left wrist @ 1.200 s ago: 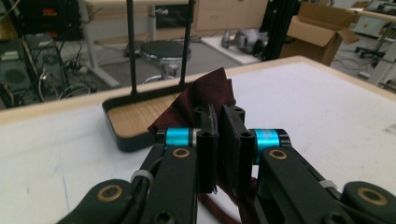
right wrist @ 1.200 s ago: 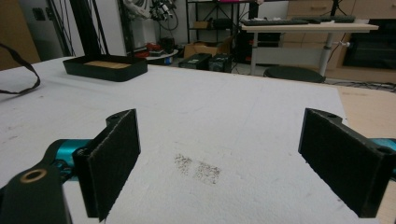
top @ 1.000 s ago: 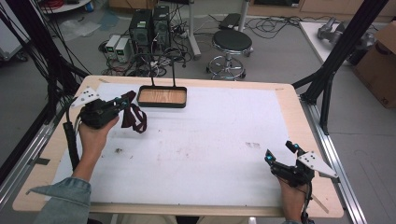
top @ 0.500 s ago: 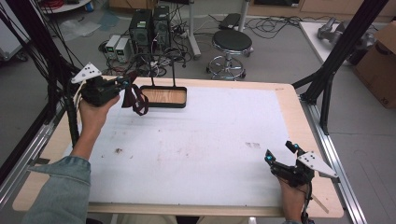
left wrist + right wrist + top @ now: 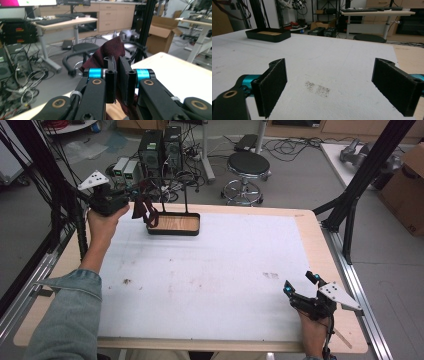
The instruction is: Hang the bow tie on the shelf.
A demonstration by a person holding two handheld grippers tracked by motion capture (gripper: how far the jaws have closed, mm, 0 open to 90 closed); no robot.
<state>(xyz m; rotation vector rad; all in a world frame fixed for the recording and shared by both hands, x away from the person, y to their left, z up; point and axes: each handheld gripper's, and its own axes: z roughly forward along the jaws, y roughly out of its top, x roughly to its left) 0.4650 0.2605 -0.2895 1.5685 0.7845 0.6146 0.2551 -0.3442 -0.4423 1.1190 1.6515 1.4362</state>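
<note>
Your left gripper [image 5: 131,196] is black, topped by a pale grey three-cornered plate with small dark holes. In the left gripper view its two jaws are flat black blocks with grooved ends, backed by bright blue metal collars; the arms beneath carry brass-ringed pivots, black screws and a thin white cable tie. Your left sleeve [image 5: 67,312] is faded blue denim with a stitched cuff. Your right gripper [image 5: 299,286] is black too, with blue glints at the jaw roots, the same grey plate and a dark cable trailing from it; its pads [image 5: 272,86] look like coarse black felt.
</note>
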